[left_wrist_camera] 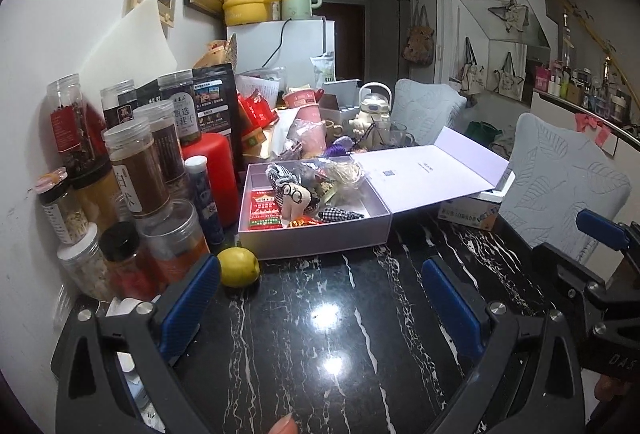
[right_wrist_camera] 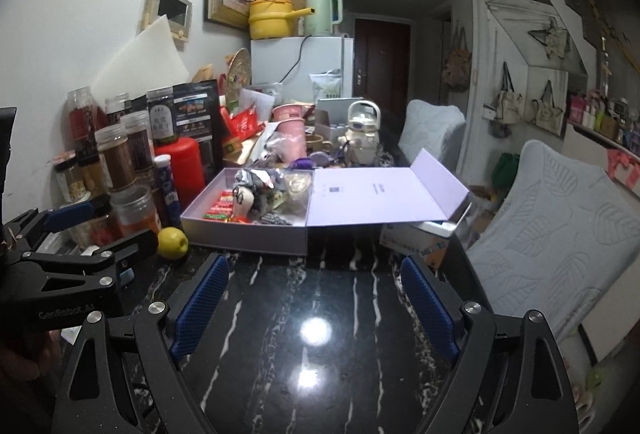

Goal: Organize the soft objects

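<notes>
1. My left tool [left_wrist_camera: 320, 298] and my right tool [right_wrist_camera: 316, 302] both hover over the black marble table [right_wrist_camera: 312, 374], jaws apart, nothing between them.
2. The soft things, a stuffed doll with glasses [left_wrist_camera: 298, 200] among them, lie in the open lavender box [left_wrist_camera: 320, 238] straight ahead, its lid [left_wrist_camera: 428, 174] flapped out to the right.
3. The box's long side runs across my reach. The doll sits left of centre, so I judge my left tool the nearer.

Black marble table [left_wrist_camera: 320, 334], open lilac box [left_wrist_camera: 320, 240], lemon [left_wrist_camera: 238, 267], jars [left_wrist_camera: 136, 178]
</notes>
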